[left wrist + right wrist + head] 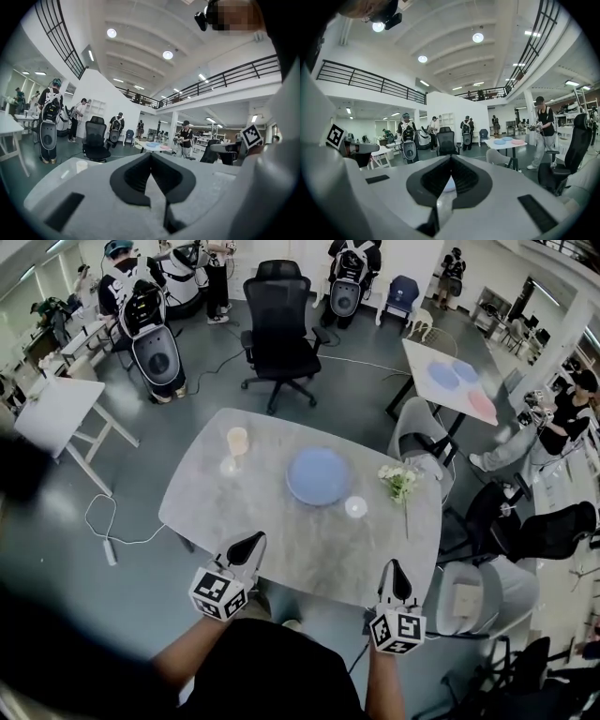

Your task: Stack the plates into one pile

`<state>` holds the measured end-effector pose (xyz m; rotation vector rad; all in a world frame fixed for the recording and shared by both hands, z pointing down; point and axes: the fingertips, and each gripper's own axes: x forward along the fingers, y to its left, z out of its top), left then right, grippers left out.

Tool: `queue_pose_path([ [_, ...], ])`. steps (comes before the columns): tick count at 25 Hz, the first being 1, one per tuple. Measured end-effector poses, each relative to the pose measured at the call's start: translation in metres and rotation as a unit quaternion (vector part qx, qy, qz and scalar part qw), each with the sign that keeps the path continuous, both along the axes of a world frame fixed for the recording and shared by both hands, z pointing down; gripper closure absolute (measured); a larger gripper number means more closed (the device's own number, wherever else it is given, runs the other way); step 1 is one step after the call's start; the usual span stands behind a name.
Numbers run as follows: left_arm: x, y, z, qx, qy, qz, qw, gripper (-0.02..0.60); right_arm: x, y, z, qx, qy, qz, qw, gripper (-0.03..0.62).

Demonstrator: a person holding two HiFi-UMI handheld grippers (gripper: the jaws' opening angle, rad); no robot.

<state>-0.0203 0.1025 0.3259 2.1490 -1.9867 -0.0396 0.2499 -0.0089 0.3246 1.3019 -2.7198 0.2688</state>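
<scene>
A pale blue plate pile [319, 475] lies at the middle of the grey marble table [281, 540]. My left gripper [248, 542] hovers over the table's near edge, left of centre, shut and empty. My right gripper [394, 566] is held at the near right edge, also shut and empty. In the left gripper view the left gripper [151, 157] has its black fingertips meeting, with nothing between them. In the right gripper view the right gripper [451, 159] has its tips touching, and a sliver of the blue plate pile [448, 184] shows through the gap behind them. Both point across the table, well short of the plates.
On the table stand a pale cup [237, 440], a small white dish [356, 507] and a sprig of white flowers [401, 482]. A black office chair [281, 324] stands beyond the far edge. Another table [452, 407] at the back right carries blue and pink plates. Several people stand around.
</scene>
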Motion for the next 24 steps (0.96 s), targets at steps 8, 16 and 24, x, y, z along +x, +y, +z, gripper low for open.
queue_pose_path([
  [8, -0.005, 0.013, -0.003, 0.0, -0.014, -0.021, 0.9997, 0.565, 0.003, 0.006, 0.007, -0.008, 0.003, -0.008, 1.0, 0.582],
  [16, -0.001, 0.012, 0.001, -0.002, -0.026, -0.019, 0.9995, 0.565, 0.001, 0.009, 0.015, -0.004, 0.014, -0.016, 1.0, 0.582],
  [24, 0.001, 0.01, 0.006, -0.002, -0.029, -0.019, 0.9994, 0.565, -0.005, 0.008, 0.021, -0.001, 0.026, -0.024, 0.999, 0.583],
])
